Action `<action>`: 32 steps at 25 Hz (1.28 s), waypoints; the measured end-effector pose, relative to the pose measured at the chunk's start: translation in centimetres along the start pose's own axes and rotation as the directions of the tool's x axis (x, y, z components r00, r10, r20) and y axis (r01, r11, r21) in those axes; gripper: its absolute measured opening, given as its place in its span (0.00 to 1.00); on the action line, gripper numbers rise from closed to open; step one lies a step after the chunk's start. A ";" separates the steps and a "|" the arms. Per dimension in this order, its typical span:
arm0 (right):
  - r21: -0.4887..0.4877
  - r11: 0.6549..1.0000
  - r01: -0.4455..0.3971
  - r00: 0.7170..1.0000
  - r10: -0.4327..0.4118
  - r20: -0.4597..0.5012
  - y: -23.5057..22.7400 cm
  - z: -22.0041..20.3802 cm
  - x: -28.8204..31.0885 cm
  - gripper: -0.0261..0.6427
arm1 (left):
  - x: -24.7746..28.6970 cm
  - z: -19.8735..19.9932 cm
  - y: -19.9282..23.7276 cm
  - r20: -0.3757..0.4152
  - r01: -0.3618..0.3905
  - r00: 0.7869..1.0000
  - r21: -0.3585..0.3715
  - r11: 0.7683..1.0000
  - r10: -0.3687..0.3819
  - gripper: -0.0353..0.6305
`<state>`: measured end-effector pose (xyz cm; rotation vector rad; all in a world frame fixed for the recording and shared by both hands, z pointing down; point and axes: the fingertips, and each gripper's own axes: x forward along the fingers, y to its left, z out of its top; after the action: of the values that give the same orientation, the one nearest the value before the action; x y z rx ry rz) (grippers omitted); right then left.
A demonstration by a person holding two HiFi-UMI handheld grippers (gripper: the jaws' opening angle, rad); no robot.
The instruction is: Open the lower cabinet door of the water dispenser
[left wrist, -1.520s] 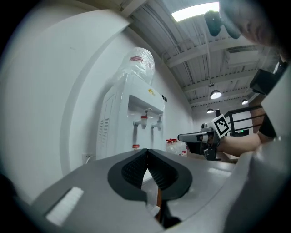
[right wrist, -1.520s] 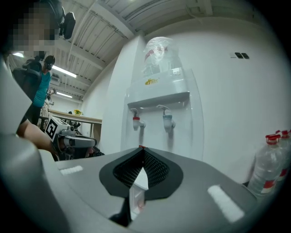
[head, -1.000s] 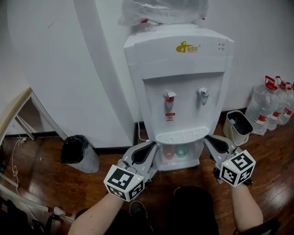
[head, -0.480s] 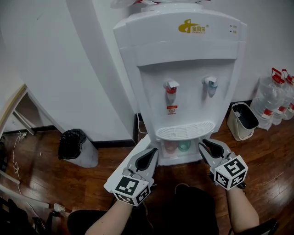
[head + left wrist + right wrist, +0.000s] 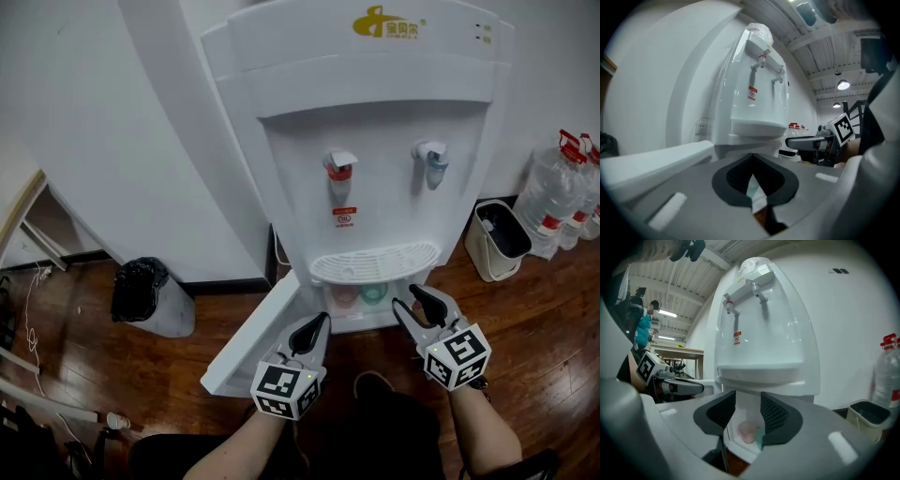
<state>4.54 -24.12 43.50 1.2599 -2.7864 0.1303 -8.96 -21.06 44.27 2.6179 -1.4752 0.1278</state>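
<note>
- The water dispenser (image 5: pixel 366 141) stands upright on a dark wooden floor (image 5: pixel 544 309) against a white wall (image 5: pixel 112 122). Its front faces the person, with a red tap (image 5: pixel 338 169) and a blue tap (image 5: pixel 433 159) above the drip tray (image 5: pixel 375 262).
- The lower cabinet door (image 5: pixel 251 342) is at the dispenser's foot and already stands open. It is hinged at the cabinet's left side and swung out to the lower left of the head view. Its long top edge runs from the dispenser's base out toward the person.
- Inside the open cabinet sit a pink cup (image 5: pixel 344 294) and a green cup (image 5: pixel 375 293), side by side.
- The left gripper (image 5: pixel 322 321) is low in front of the cabinet, just beside the door's right face. Its jaws are pressed together with nothing between them. Whether it touches the door cannot be told.
- The right gripper (image 5: pixel 411 302) points at the cabinet's right side. Its jaws have just been opening and stand moderately apart, gripping nothing. The right gripper view shows the two cups through the gap.
- A bin with a black bag (image 5: pixel 141 295) stands on the floor to the left.
- To the right are a cream waste bin (image 5: pixel 497 239) and large water bottles (image 5: pixel 553 202) with red caps.
</note>
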 end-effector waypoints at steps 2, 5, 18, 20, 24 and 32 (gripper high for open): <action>0.007 1.000 0.000 1.000 0.000 -0.011 -0.1 -1.3 0.7 0.33 | 0.3 -1.0 0.2 -0.014 0.007 1.000 -0.018 1.000 -0.007 0.05; 0.016 1.000 -0.009 1.000 0.009 -0.021 0.1 -3.0 1.3 0.38 | 0.4 -2.4 0.0 -0.033 0.034 0.999 -0.033 0.999 -0.035 0.05; 0.047 0.998 0.049 0.988 -0.041 -0.151 -2.4 -13.0 4.2 0.50 | 2.4 -9.6 0.5 -0.185 0.028 0.982 -0.022 0.999 -0.032 0.05; 0.048 0.998 0.048 0.985 -0.040 -0.169 -2.6 -14.3 4.6 0.51 | 2.7 -10.1 0.7 -0.193 0.021 0.981 -0.034 0.999 -0.027 0.05; 0.070 0.996 0.059 0.981 -0.045 -0.189 -2.9 -16.3 5.5 0.52 | 3.3 -11.0 0.7 -0.215 0.023 0.976 -0.040 0.999 -0.031 0.05; 0.116 0.988 0.104 0.970 -0.075 -0.232 -3.8 -19.3 7.2 0.55 | 4.5 -13.6 1.8 -0.281 -0.008 0.960 -0.056 0.998 -0.008 0.05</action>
<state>3.36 -29.85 63.58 1.3039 -2.5571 0.4243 -8.24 -23.64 58.47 2.4322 -1.3598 0.4327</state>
